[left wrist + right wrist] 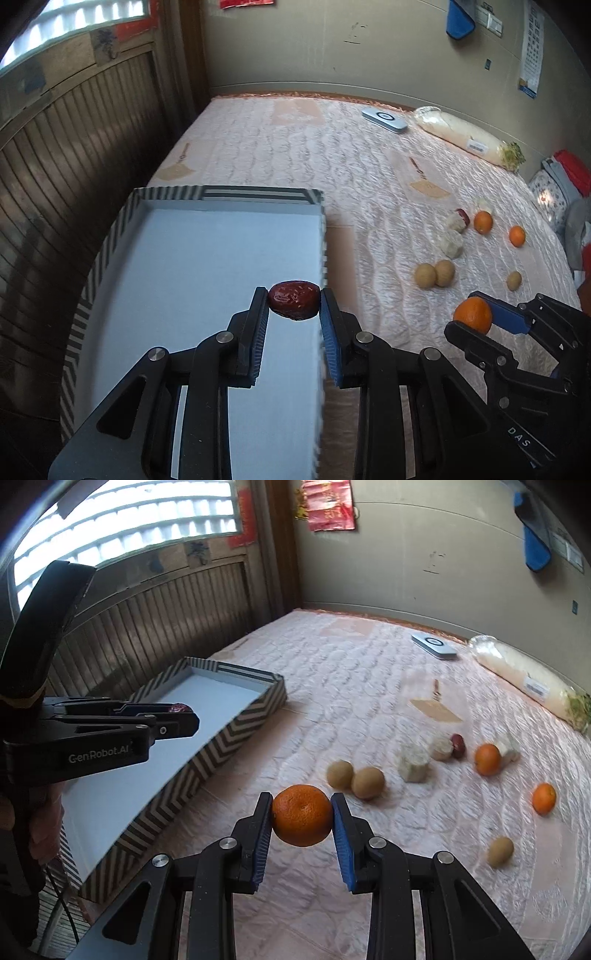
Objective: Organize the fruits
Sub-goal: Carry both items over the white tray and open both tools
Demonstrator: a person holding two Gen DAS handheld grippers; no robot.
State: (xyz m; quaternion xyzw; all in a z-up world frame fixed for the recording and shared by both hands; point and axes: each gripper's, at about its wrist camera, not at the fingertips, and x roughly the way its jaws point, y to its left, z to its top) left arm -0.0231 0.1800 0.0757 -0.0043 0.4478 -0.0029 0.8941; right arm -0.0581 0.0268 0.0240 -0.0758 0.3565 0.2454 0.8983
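My left gripper (294,302) is shut on a dark red jujube (293,299) and holds it above the right side of a striped tray (110,236) with a pale blue floor. My right gripper (302,814) is shut on an orange tangerine (302,814) and holds it above the quilted bed, right of the tray (236,716). It also shows at the right of the left wrist view (473,314). More fruit lies on the bed: two tangerines (487,759) (543,798), three tan round fruits (367,782), another jujube (458,745).
Whitish lumps (413,762) lie among the loose fruit. A wrapped white radish (524,679) and a flat white device (434,646) lie at the far side of the bed. A wooden slatted wall (74,147) runs left of the tray.
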